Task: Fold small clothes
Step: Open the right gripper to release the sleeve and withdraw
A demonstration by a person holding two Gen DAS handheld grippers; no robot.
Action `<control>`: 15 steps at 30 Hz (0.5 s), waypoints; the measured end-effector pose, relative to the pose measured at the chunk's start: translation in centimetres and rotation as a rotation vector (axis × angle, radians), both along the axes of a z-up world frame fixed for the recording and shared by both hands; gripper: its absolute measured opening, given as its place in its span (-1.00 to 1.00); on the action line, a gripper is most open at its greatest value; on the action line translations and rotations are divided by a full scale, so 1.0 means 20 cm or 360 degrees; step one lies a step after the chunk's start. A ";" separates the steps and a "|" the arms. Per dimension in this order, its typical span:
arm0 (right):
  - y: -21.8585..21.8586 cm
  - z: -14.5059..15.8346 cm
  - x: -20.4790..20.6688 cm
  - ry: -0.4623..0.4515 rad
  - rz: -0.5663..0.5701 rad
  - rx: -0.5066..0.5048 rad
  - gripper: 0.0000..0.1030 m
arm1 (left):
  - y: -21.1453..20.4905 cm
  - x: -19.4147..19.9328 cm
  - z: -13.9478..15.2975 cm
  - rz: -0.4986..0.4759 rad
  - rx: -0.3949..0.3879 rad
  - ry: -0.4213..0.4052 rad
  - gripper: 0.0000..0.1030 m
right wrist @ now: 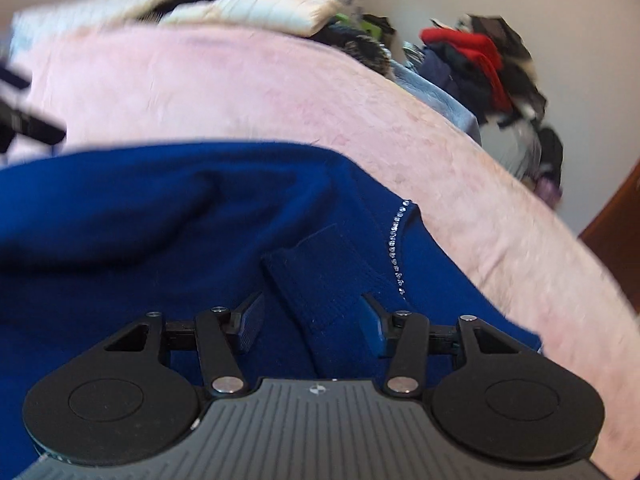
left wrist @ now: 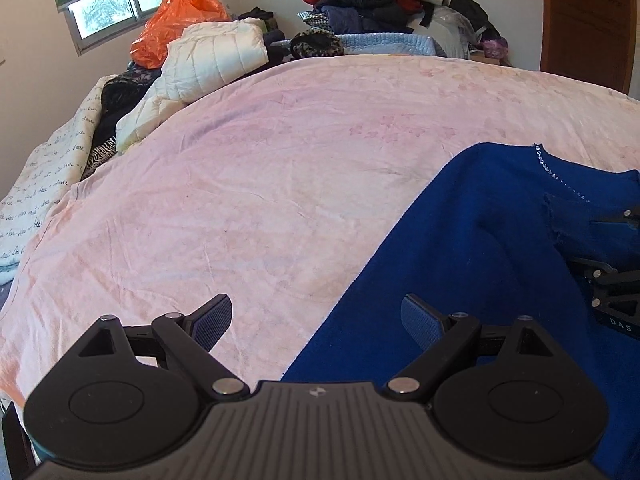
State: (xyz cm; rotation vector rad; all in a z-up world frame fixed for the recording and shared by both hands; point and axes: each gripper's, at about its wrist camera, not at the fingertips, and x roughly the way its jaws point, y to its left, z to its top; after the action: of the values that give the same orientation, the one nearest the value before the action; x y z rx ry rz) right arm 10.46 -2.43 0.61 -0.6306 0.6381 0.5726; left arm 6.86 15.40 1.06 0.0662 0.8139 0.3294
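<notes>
While my left tongs (left wrist: 316,320) gape empty over the bed (left wrist: 280,160), my right tongs (right wrist: 312,320) straddle the blue sweater's (right wrist: 160,220) cuff (right wrist: 316,280), released.

soft, even daylight enters from the window (left wrist: 116,4) at eleven o'clock in the left wrist view, which is sharp. right wrist view is motion-blurred toward twelve. fisheye bending curves the edges of both.

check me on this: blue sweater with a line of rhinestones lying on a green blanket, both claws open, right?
Not quite: the blanket is pale pink, not green, as the left wrist view shows plainly. The rest holds: the blue sweater with its rhinestone line lies on it, the left claw is open, and the right claw stands open around a ribbed cuff.
</notes>
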 end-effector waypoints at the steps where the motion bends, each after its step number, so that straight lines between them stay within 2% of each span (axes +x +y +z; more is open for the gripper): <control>1: 0.02 -0.02 0.00 -0.0037 0.0020 -0.0037 -0.13 | 0.00 0.00 0.00 0.0000 0.0003 0.0002 0.80; 3: 0.04 -0.04 0.01 -0.0044 0.0026 -0.0009 -0.47 | 0.01 0.00 0.00 0.0003 -0.0004 0.0008 0.80; 4: 0.05 -0.03 0.02 -0.0026 0.0003 0.0032 -0.91 | 0.01 0.00 0.00 0.0006 -0.0008 0.0009 0.80; 8: 0.03 0.02 0.06 -0.0063 -0.0077 0.0182 -0.92 | 0.03 -0.01 -0.01 0.0029 -0.0014 0.0016 0.80; 11: 0.04 0.07 0.06 -0.0035 -0.0060 0.0286 -0.92 | 0.04 -0.02 -0.01 0.0042 -0.0016 0.0026 0.80; 15: 0.13 0.07 0.07 -0.0045 0.0013 0.0295 -0.92 | 0.05 -0.04 -0.02 0.0056 0.0007 0.0041 0.80</control>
State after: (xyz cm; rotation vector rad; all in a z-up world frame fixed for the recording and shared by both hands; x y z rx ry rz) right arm 11.87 0.22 2.06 -0.4669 0.5486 0.6216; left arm 6.04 16.42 0.72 0.0605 0.8407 0.3642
